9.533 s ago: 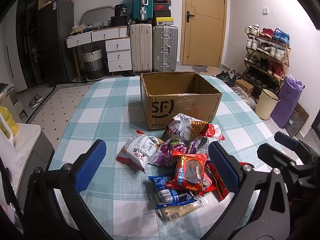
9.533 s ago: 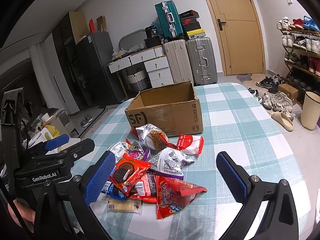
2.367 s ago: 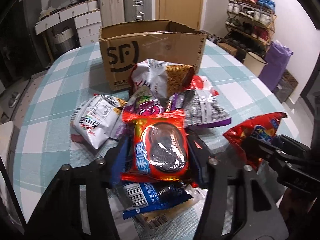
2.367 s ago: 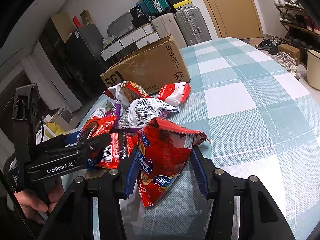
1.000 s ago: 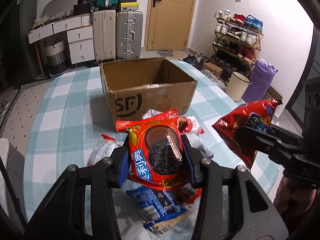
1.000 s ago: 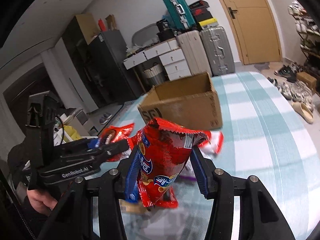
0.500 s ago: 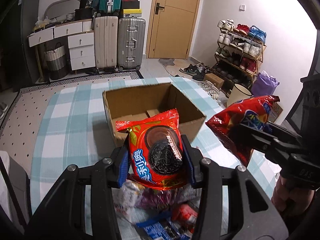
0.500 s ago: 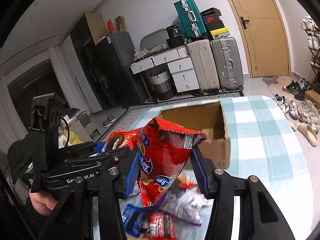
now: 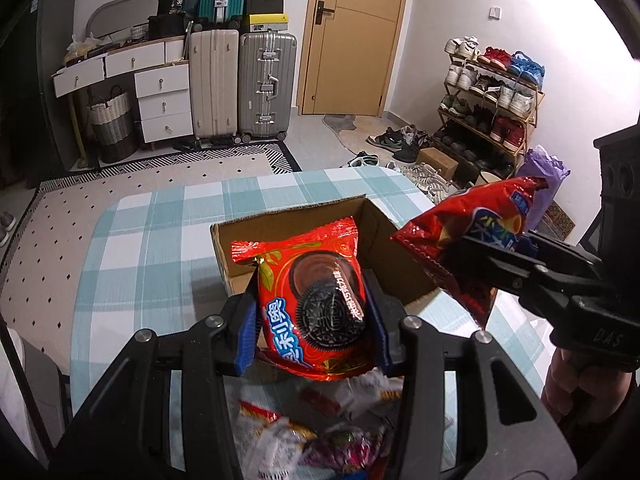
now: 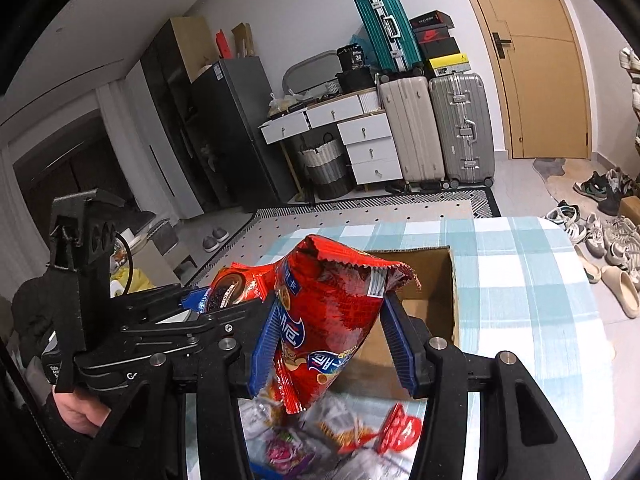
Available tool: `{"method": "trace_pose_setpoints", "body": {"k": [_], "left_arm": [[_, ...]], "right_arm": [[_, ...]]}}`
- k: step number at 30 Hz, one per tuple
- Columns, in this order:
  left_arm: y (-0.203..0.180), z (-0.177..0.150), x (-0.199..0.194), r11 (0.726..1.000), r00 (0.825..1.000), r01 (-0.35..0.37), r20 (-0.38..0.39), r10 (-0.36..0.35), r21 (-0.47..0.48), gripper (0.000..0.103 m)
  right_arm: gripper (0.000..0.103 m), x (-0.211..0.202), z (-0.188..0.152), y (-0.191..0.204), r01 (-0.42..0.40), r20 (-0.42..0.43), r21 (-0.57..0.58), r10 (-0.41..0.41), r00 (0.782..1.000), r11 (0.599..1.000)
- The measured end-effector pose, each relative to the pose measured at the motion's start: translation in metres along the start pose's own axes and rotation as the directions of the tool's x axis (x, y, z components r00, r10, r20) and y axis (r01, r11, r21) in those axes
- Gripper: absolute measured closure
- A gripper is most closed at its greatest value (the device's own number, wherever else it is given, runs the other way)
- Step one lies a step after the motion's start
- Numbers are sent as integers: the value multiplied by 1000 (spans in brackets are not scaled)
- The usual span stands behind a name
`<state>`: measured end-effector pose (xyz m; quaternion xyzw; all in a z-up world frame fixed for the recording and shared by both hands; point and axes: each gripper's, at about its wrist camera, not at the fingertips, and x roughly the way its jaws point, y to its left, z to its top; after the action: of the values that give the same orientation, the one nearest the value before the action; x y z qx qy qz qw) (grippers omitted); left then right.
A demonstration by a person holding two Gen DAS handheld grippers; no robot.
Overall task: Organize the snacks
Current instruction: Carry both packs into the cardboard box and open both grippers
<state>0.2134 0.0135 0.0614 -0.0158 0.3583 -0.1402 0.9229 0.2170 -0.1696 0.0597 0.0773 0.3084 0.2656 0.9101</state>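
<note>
My left gripper (image 9: 314,320) is shut on a red Oreo packet (image 9: 316,300) and holds it in the air just before the near wall of the open cardboard box (image 9: 384,232). My right gripper (image 10: 332,340) is shut on a red chip bag (image 10: 332,320), also raised, over the box's (image 10: 436,276) near edge. The chip bag shows at the right of the left wrist view (image 9: 468,240), and the Oreo packet at the left of the right wrist view (image 10: 232,284). Loose snack packets (image 9: 320,436) lie on the table below both grippers.
The table has a teal and white checked cloth (image 9: 152,240). Behind it stand suitcases (image 9: 244,84), white drawers (image 9: 160,96), a door (image 9: 356,36) and a shoe rack (image 9: 488,96). More snacks lie blurred below in the right wrist view (image 10: 360,440).
Both grippers have risen higher and moved forward toward the box with their packets. The box opening is now closer and seen from above; the snack pile has dropped to the bottom edge.
</note>
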Motion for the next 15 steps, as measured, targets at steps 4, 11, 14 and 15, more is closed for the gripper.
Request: {"method": "trace_pose_setpoints", "body": {"k": [4,11,14,15], "left_arm": [[7,13,30,1000,1000,-5,-22,5,-2,61],[14,14,76,1000,999,-2,-55,2,-2,61],[16,14,94,1000,997,-2,-75,2,2,61],[16,14,99,1000,997,-4,-78,4,6,61]], "right_arm": [[53,22,10,-11,8,-16,0,-8,1000,1000],[53,61,13,-33,21,-55,8,-21,998,1000],[53,76,10,-43,21,-73,23,-19,997,1000],[53,81,10,-47,23,-78,25,-21,997,999]]}}
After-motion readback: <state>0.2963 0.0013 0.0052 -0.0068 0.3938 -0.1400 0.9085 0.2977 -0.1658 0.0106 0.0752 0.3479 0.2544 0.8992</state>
